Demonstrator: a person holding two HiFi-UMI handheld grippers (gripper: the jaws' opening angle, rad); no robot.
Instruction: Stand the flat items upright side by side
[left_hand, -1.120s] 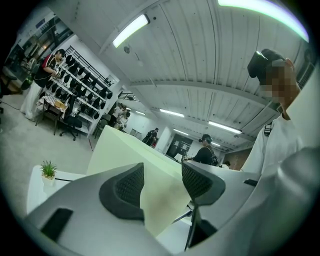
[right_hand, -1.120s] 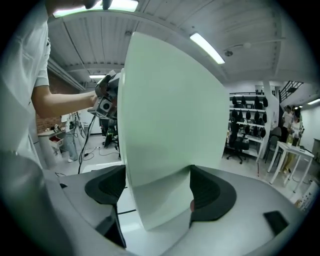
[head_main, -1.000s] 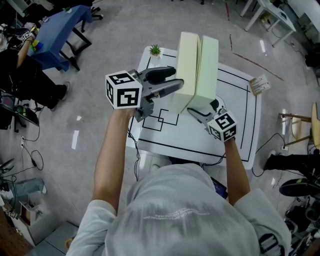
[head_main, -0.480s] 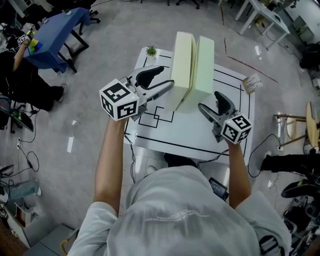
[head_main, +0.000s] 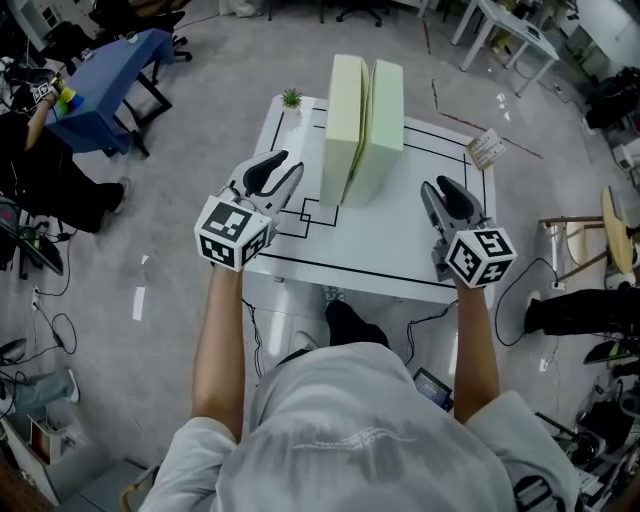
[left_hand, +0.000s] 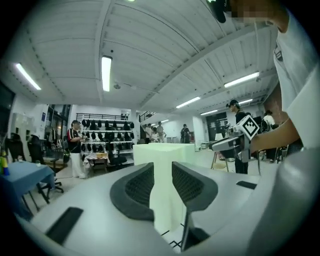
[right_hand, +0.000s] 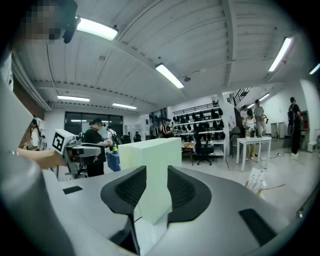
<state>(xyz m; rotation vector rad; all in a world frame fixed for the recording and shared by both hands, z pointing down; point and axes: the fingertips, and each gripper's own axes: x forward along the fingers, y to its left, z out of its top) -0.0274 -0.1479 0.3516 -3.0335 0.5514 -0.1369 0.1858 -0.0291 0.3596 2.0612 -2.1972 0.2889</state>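
Two pale green foam slabs (head_main: 362, 112) stand upright side by side, faces touching, toward the back middle of the white counter (head_main: 400, 250), which is marked with black lines. The left tool (head_main: 280, 168) hovers at the counter's left edge and the right tool (head_main: 441, 190) over its right side, both clear of the slabs. Each tool's jaws have just been closing. In both gripper views they stand only a narrow gap apart with nothing held; the slabs show through the gap, farther off. A small potted plant (head_main: 291, 99) sits at the back left corner, and a tilted card stand (head_main: 486, 148) at the back right corner. Other people and a blue table (head_main: 110, 70) are in the room beyond.
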